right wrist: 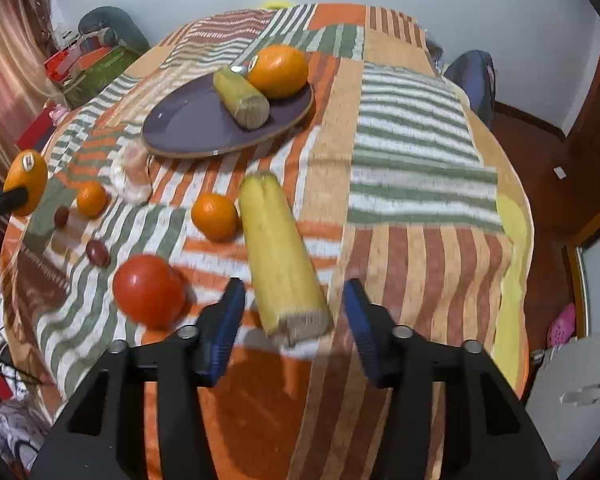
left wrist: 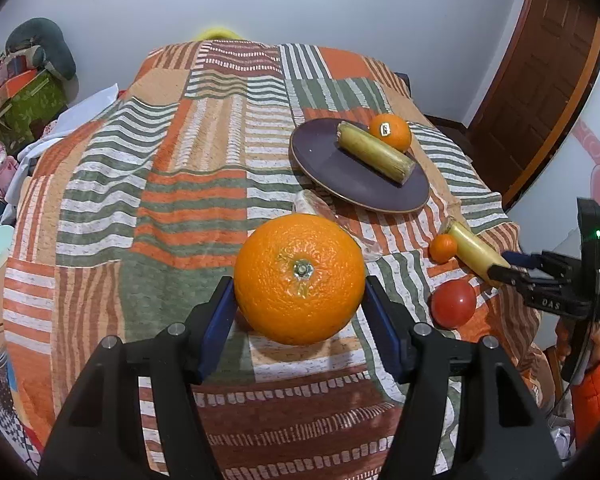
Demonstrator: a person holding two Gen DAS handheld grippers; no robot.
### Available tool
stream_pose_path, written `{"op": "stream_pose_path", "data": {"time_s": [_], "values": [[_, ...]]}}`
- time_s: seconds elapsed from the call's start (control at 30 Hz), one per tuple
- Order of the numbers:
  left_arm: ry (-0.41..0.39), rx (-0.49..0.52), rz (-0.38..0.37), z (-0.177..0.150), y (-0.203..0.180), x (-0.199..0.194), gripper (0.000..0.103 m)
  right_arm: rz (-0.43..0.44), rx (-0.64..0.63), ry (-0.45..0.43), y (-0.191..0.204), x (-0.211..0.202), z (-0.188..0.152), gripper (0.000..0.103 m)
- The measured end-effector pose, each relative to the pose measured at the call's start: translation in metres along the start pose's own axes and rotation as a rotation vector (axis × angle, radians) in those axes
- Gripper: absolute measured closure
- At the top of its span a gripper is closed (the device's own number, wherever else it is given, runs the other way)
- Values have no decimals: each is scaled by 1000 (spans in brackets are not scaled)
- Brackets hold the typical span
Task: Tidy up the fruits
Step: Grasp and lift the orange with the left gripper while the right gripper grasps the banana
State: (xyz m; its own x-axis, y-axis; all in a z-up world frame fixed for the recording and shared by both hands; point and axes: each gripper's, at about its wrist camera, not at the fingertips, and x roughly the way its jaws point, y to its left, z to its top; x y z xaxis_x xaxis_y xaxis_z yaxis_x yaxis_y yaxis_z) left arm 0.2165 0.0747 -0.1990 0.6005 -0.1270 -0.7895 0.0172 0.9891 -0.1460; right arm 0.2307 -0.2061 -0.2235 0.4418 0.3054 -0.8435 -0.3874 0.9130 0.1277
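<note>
My left gripper (left wrist: 300,300) is shut on a big orange (left wrist: 299,278) and holds it above the cloth; the orange also shows at the left of the right wrist view (right wrist: 25,182). A dark purple plate (left wrist: 332,168) holds a sugarcane piece (left wrist: 374,157) and another orange (left wrist: 391,131); the plate also shows in the right wrist view (right wrist: 188,124). My right gripper (right wrist: 294,312) is open around the near end of a second sugarcane piece (right wrist: 278,248) lying on the cloth. A tomato (right wrist: 148,290) and a small tangerine (right wrist: 215,216) lie left of it.
A striped patchwork cloth (right wrist: 412,152) covers the table. A second small tangerine (right wrist: 91,198), two dark red small fruits (right wrist: 97,253) and a clear wrapped item (right wrist: 134,176) lie at the left. A wooden door (left wrist: 540,92) stands at the right.
</note>
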Motion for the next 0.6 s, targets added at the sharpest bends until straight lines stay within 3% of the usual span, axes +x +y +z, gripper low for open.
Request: {"op": "stream_pose_path", "data": {"time_s": [0.23, 0.33, 0.43, 0.6], "values": [[21, 7, -6, 2, -3, 11, 40, 11, -56, 38, 8, 33, 16, 54], [29, 8, -12, 3, -4, 16, 40, 11, -68, 40, 10, 41, 20, 65], [35, 11, -14, 5, -6, 21, 40, 10, -69, 17, 11, 38, 21, 71], [19, 15, -22, 11, -10, 20, 40, -8, -68, -20, 13, 25, 23, 71]]}}
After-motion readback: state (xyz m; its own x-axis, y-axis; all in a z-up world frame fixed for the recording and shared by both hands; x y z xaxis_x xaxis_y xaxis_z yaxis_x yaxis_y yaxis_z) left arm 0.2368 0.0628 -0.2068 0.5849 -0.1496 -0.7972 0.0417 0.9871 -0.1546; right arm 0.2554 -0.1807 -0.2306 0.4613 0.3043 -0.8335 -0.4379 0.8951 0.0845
